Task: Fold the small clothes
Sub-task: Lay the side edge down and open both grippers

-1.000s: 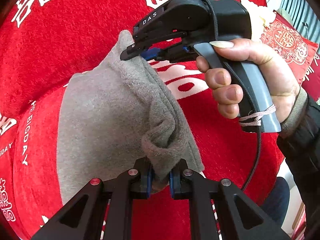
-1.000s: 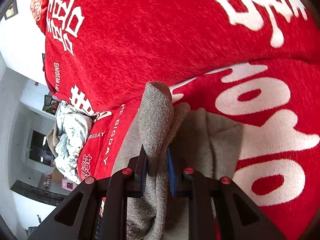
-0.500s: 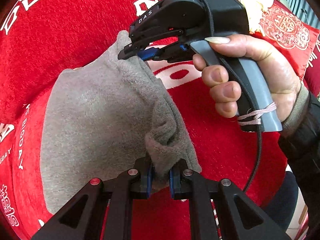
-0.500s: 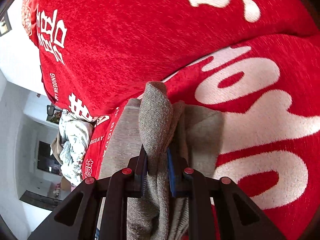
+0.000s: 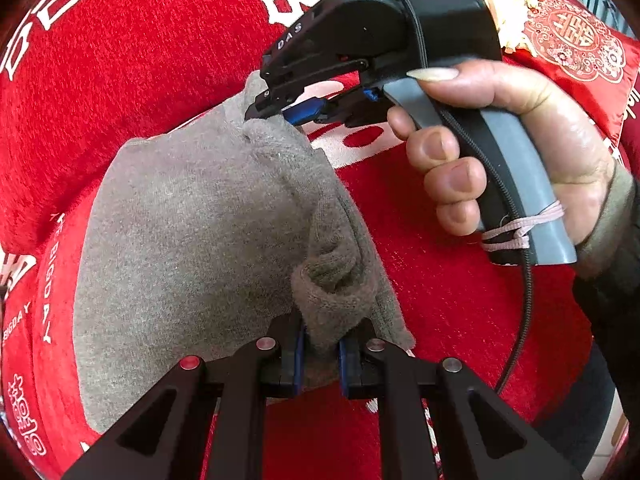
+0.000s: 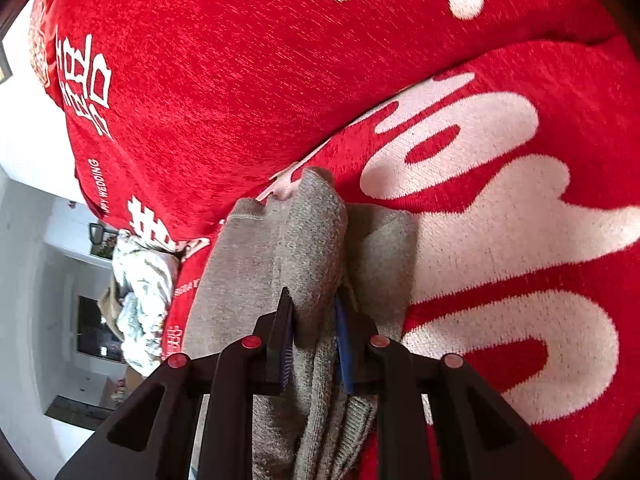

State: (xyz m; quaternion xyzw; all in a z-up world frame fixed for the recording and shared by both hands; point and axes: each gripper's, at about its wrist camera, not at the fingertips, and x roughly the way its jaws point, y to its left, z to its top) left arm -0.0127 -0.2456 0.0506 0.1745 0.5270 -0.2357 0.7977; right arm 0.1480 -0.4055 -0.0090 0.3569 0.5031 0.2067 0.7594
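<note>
A small grey knit garment [image 5: 180, 240] lies folded over on the red cover [image 5: 120, 80]. My left gripper [image 5: 320, 344] is shut on its near ribbed corner. At the far corner, my right gripper [image 5: 280, 114], held by a hand [image 5: 500, 140], pinches the cloth with its blue pads. In the right wrist view the garment [image 6: 312, 240] bunches up between the fingers of the right gripper [image 6: 316, 336]. Those jaws are opening slightly, with the fabric still filling the gap and touching both pads. The garment's underside is hidden.
The red cover [image 6: 280, 60] with white lettering rises into a backrest behind the garment. A red embroidered cushion [image 5: 572, 40] sits at the far right. A crumpled white cloth [image 6: 140, 292] lies off the cover's left end, with a pale room beyond.
Both grippers have sunk with the garment, which now spreads flatter on the red cover. The right gripper's pads stand a little wider around the cloth.
</note>
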